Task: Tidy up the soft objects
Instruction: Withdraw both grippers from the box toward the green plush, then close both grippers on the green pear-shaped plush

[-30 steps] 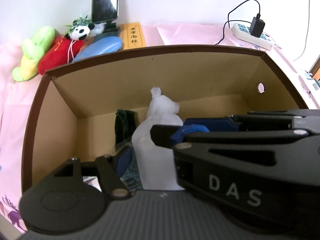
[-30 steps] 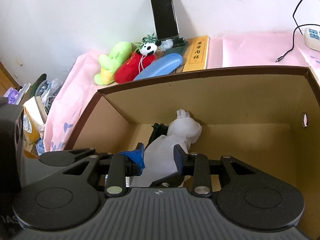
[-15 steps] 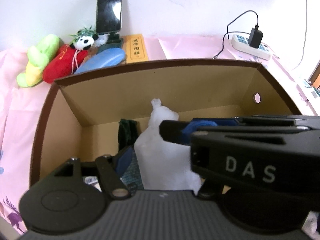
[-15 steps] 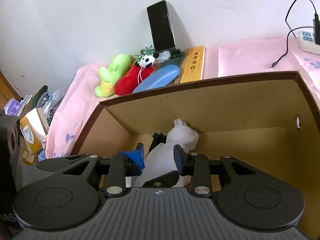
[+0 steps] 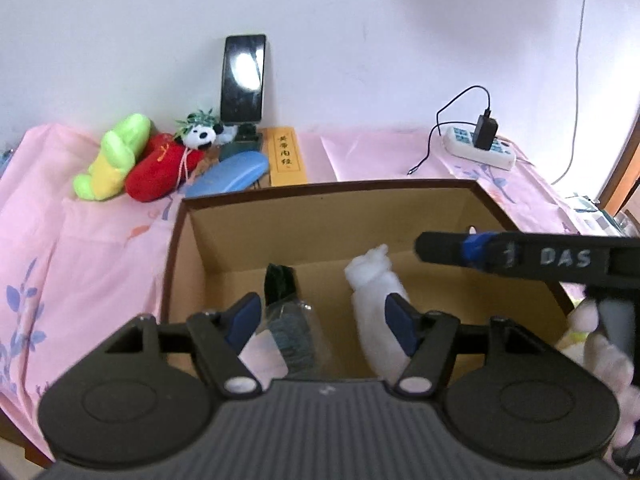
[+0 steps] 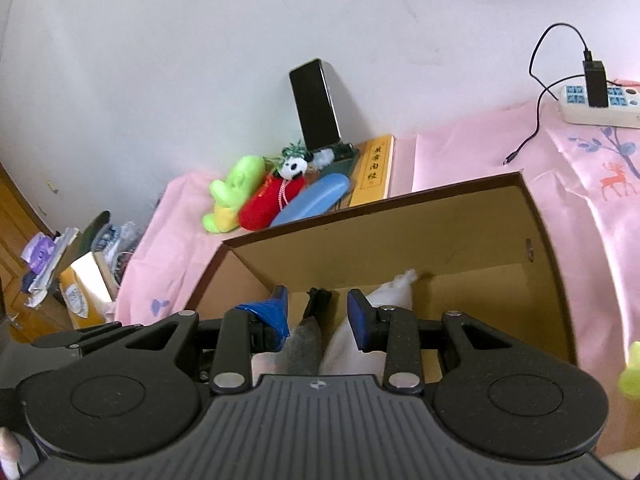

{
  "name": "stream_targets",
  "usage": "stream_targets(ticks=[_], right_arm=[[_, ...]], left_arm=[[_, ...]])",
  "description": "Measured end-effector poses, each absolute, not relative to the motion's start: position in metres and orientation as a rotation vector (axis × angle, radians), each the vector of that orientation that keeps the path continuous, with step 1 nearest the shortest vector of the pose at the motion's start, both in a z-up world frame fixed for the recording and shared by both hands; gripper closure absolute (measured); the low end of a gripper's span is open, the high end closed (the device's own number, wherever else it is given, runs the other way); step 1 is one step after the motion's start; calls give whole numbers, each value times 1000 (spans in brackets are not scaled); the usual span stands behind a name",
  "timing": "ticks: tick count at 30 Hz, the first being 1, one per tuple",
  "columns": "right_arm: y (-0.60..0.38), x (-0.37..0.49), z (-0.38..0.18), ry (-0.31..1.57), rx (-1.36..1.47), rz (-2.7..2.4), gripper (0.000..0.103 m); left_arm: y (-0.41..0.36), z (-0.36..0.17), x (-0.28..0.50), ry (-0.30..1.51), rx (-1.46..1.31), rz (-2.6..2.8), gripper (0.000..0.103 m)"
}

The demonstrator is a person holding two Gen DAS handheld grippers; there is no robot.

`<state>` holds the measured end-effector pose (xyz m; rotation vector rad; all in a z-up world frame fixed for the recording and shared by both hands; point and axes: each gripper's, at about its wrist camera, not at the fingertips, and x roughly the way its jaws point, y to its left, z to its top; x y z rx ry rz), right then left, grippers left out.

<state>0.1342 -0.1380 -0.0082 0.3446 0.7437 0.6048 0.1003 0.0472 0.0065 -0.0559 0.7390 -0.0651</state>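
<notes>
Hovering above the box (image 5: 404, 190); left tool (image 5: 324, 318) opening, empty

my left black two-finger gripper with blue pads (image 5: 324, 318) points downward at a slant, and its jaws are opening with nothing pressed between the pads. my right black two-finger gripper with blue-taped fingers (image 6: 318, 316) also tilts downward, jaws parted, gripping nothing. in the left wrist view the right gripper crosses side-on at the right, carried by a hand in a pale glove (image 5: 600, 344).
</notes>
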Motion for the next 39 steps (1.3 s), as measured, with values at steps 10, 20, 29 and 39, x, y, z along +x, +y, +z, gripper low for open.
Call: stream_targets(ticks=[10,20,29,39], right_arm=[[-152,102,-2,769,302,610,87],[-176,72,-11,876,323,591,86],[-178,58,-43,1037,322,556,86],[-172,56,-59,1111,345,549,85]], left_arm=[[58,0,53,808,-95,-120,34],[24,-4,11,807,-66,-388,32],[-20,-39,13,941,-23,-577,32],[-39,-67,30,999,36,-584,28]])
